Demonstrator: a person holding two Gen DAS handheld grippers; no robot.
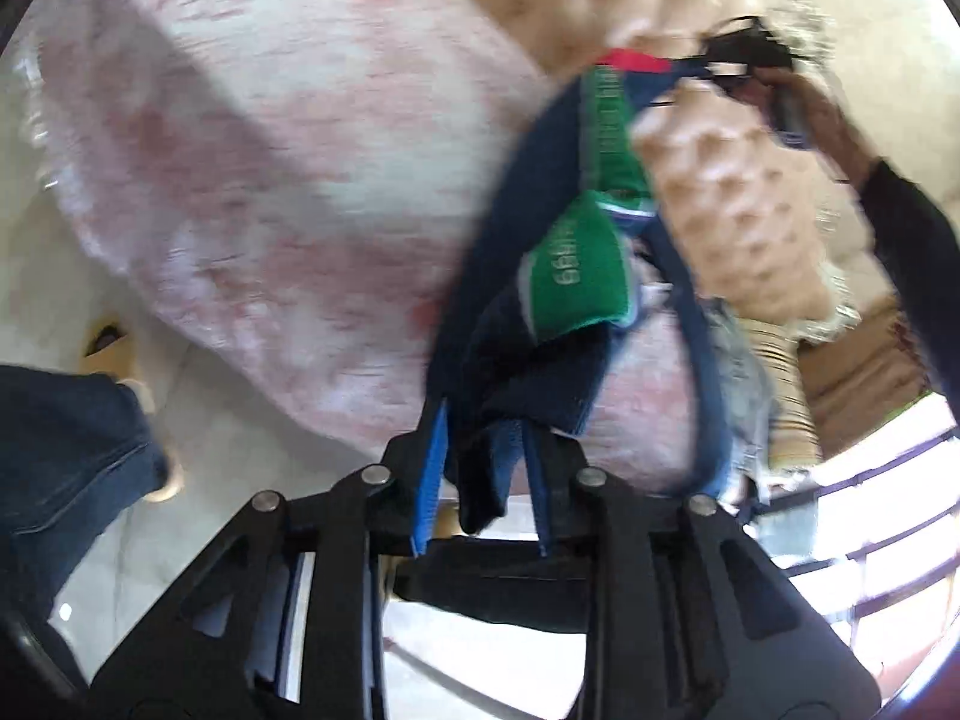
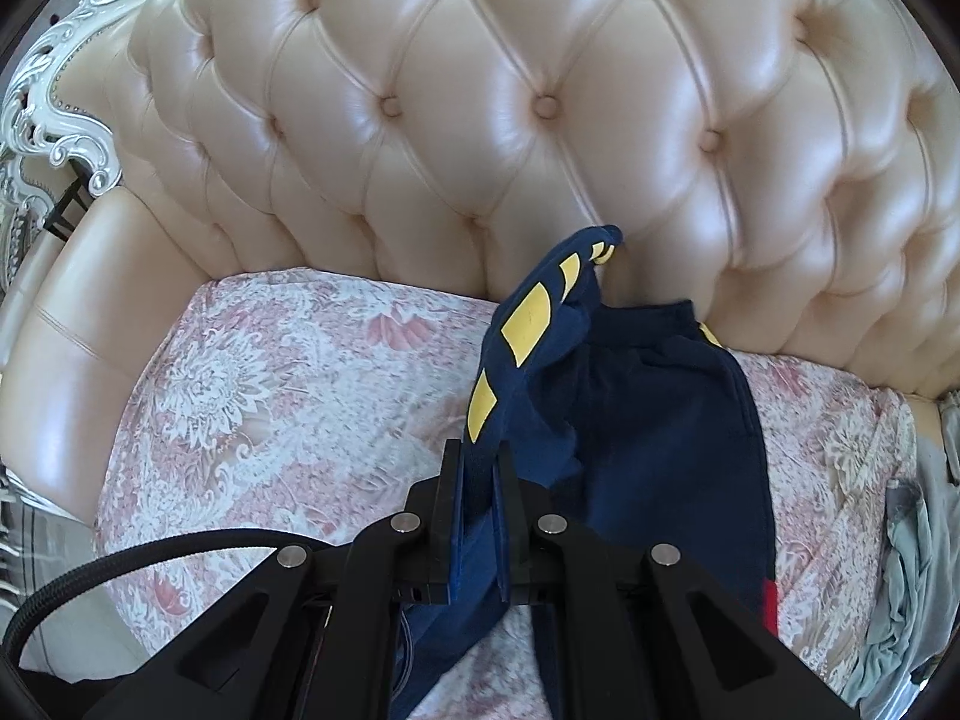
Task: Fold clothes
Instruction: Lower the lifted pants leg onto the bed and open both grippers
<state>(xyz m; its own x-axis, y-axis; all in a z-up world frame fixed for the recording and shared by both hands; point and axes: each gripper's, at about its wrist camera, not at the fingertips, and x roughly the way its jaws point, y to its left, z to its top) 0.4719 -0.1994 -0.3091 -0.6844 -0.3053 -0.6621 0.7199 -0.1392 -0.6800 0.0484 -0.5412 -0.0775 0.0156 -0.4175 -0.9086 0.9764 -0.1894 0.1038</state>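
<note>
So the navy garment [image 2: 654,414] is strung between both hands right now. In the right wrist view it hangs down toward 12 o'clock from the right gripper [image 2: 478,501], which is clenched on a fold of navy cloth with yellow blocks, and its far end touches the floral cover [image 2: 288,384] on the seat of the tufted sofa [image 2: 540,90].

Left wrist view is blurry, but the left gripper [image 1: 480,483] has a bunched navy edge between its blue pads [image 1: 429,480]. I'd call it grasping the cloth, loosely. A green band with lettering [image 1: 576,276] sits just past it at 12, and the cloth runs on up to about 1 o'clock, where the right gripper [image 1: 744,60] pinches the other end.

My guess: the long axis runs gripper to gripper, so the next move hinges on pulling that line taut before laying it on the cover. Neither hand's nearer, both already have it.
</note>
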